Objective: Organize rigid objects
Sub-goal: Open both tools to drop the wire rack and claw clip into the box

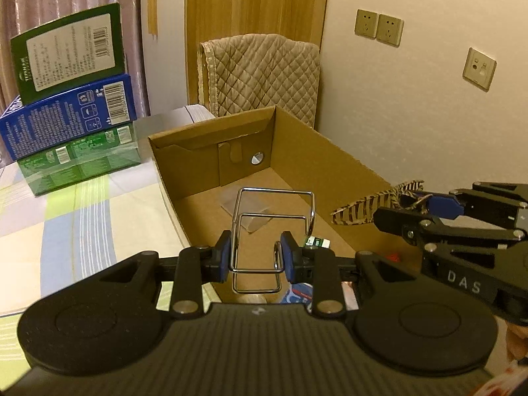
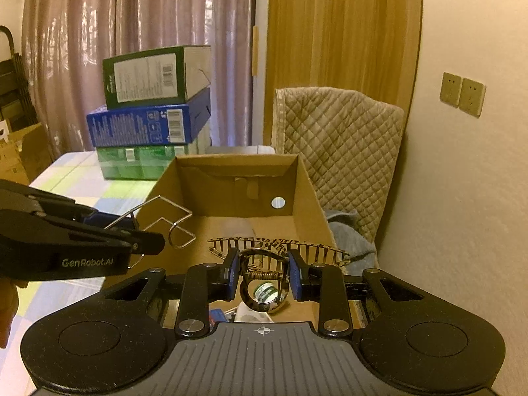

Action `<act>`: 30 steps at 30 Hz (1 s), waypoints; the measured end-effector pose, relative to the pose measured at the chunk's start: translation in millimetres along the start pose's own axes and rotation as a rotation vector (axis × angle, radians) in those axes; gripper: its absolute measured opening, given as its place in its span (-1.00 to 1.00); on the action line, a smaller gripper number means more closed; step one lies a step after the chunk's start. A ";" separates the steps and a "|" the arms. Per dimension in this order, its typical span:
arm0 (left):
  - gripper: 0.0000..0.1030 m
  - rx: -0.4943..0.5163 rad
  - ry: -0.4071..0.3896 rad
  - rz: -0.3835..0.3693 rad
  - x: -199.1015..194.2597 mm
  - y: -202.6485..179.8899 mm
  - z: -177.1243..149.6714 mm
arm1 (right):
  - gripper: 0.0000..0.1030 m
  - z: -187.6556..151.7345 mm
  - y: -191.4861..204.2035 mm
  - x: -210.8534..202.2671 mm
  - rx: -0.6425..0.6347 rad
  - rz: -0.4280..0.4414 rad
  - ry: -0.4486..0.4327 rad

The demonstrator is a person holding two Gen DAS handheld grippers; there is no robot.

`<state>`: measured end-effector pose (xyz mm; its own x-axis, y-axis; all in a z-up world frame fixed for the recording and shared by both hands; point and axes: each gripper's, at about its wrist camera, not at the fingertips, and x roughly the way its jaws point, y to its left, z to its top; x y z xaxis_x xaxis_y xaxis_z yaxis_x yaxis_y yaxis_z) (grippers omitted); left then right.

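My left gripper (image 1: 256,257) is shut on a bent chrome wire holder (image 1: 274,217) and holds it over the near end of an open cardboard box (image 1: 346,151). My right gripper (image 2: 264,275) is shut on a tortoiseshell striped hair claw clip (image 2: 280,247), also above the box (image 2: 310,191). In the left wrist view the right gripper (image 1: 425,209) comes in from the right with the clip (image 1: 373,203). In the right wrist view the left gripper (image 2: 132,234) comes in from the left with the wire holder (image 2: 165,217). Small items lie under the grippers, mostly hidden.
Three stacked boxes, dark green (image 1: 69,52), blue (image 1: 69,118) and light green (image 1: 79,161), stand on the checked tablecloth (image 1: 82,224) left of the cardboard box. A quilted chair back (image 1: 260,72) stands behind it. A wall (image 1: 412,99) lies to the right.
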<state>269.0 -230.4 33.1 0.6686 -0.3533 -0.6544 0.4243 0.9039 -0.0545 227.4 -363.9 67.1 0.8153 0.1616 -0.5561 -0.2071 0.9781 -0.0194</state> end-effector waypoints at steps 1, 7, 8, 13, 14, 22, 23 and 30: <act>-0.50 0.001 0.004 0.001 3.1 0.1 1.2 | -0.48 0.2 -1.3 2.4 0.001 0.000 0.003; -0.50 -0.008 0.028 -0.005 19.0 2.7 4.9 | -0.48 1.3 -7.2 17.1 0.007 -0.002 0.018; -0.50 -0.010 0.031 -0.005 21.3 3.5 5.2 | -0.48 1.6 -8.3 19.0 0.010 -0.003 0.020; -0.50 -0.021 0.038 -0.009 29.4 5.0 7.3 | -0.48 3.9 -13.3 28.1 0.019 -0.004 0.029; -0.50 -0.020 0.039 -0.009 30.9 5.1 7.8 | -0.48 4.1 -14.2 29.6 0.020 -0.005 0.031; -0.44 -0.027 0.022 0.005 39.5 9.8 13.2 | -0.48 4.8 -18.7 34.3 0.030 -0.008 0.033; -0.32 -0.027 0.021 0.017 39.2 11.1 14.4 | -0.48 5.2 -19.0 34.1 0.031 -0.006 0.033; -0.08 -0.047 0.013 0.037 27.1 19.5 16.3 | -0.48 6.6 -16.8 33.1 0.034 0.002 0.034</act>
<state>305.4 -226.2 26.6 0.6753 -0.3166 -0.6661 0.3701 0.9267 -0.0653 261.4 -374.1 54.5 0.7957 0.1598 -0.5843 -0.1898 0.9818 0.0100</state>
